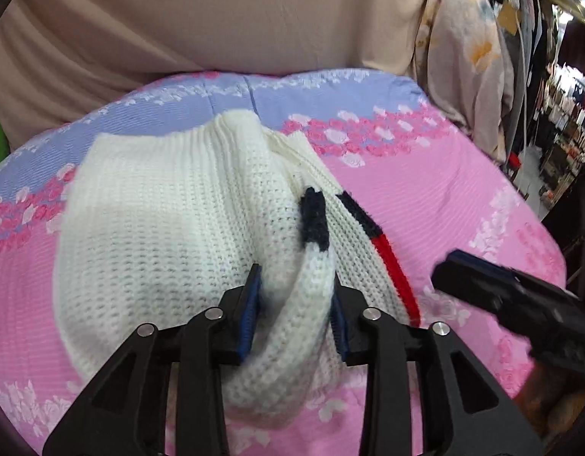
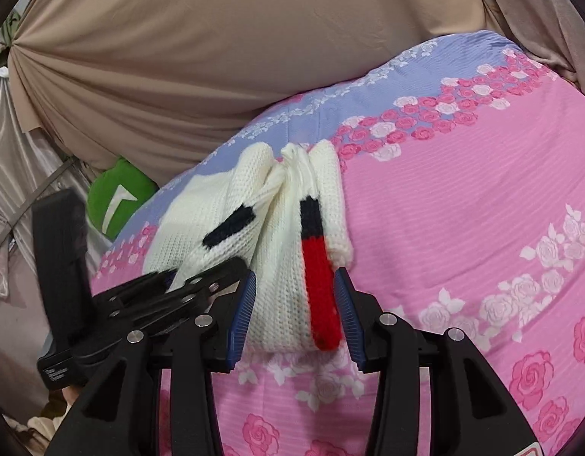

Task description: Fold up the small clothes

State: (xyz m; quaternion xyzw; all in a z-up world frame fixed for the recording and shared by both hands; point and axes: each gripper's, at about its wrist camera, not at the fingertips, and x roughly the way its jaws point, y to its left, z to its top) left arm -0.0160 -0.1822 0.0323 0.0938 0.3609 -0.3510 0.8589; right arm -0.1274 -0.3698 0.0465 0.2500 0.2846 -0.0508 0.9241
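A small white knitted sweater (image 1: 167, 224) with navy and red trim lies bunched on a pink and lilac floral bedcover (image 1: 444, 197). My left gripper (image 1: 296, 285) has its blue pads on either side of a thick fold of the white knit and holds it. My right gripper (image 2: 298, 285) has its pads around the sweater's edge (image 2: 292, 296) with the red and navy stripe (image 2: 321, 285). The right gripper also shows in the left wrist view (image 1: 520, 300) at the right. The left gripper shows in the right wrist view (image 2: 201, 288) at the left, on the knit.
A beige draped cloth (image 1: 216, 19) hangs behind the bed. A green cushion (image 2: 115, 197) sits at the bed's far left edge. A floral garment (image 1: 471, 57) hangs at the right, with cluttered shelves (image 1: 566, 121) beyond. The bedcover (image 2: 463, 228) spreads wide to the right.
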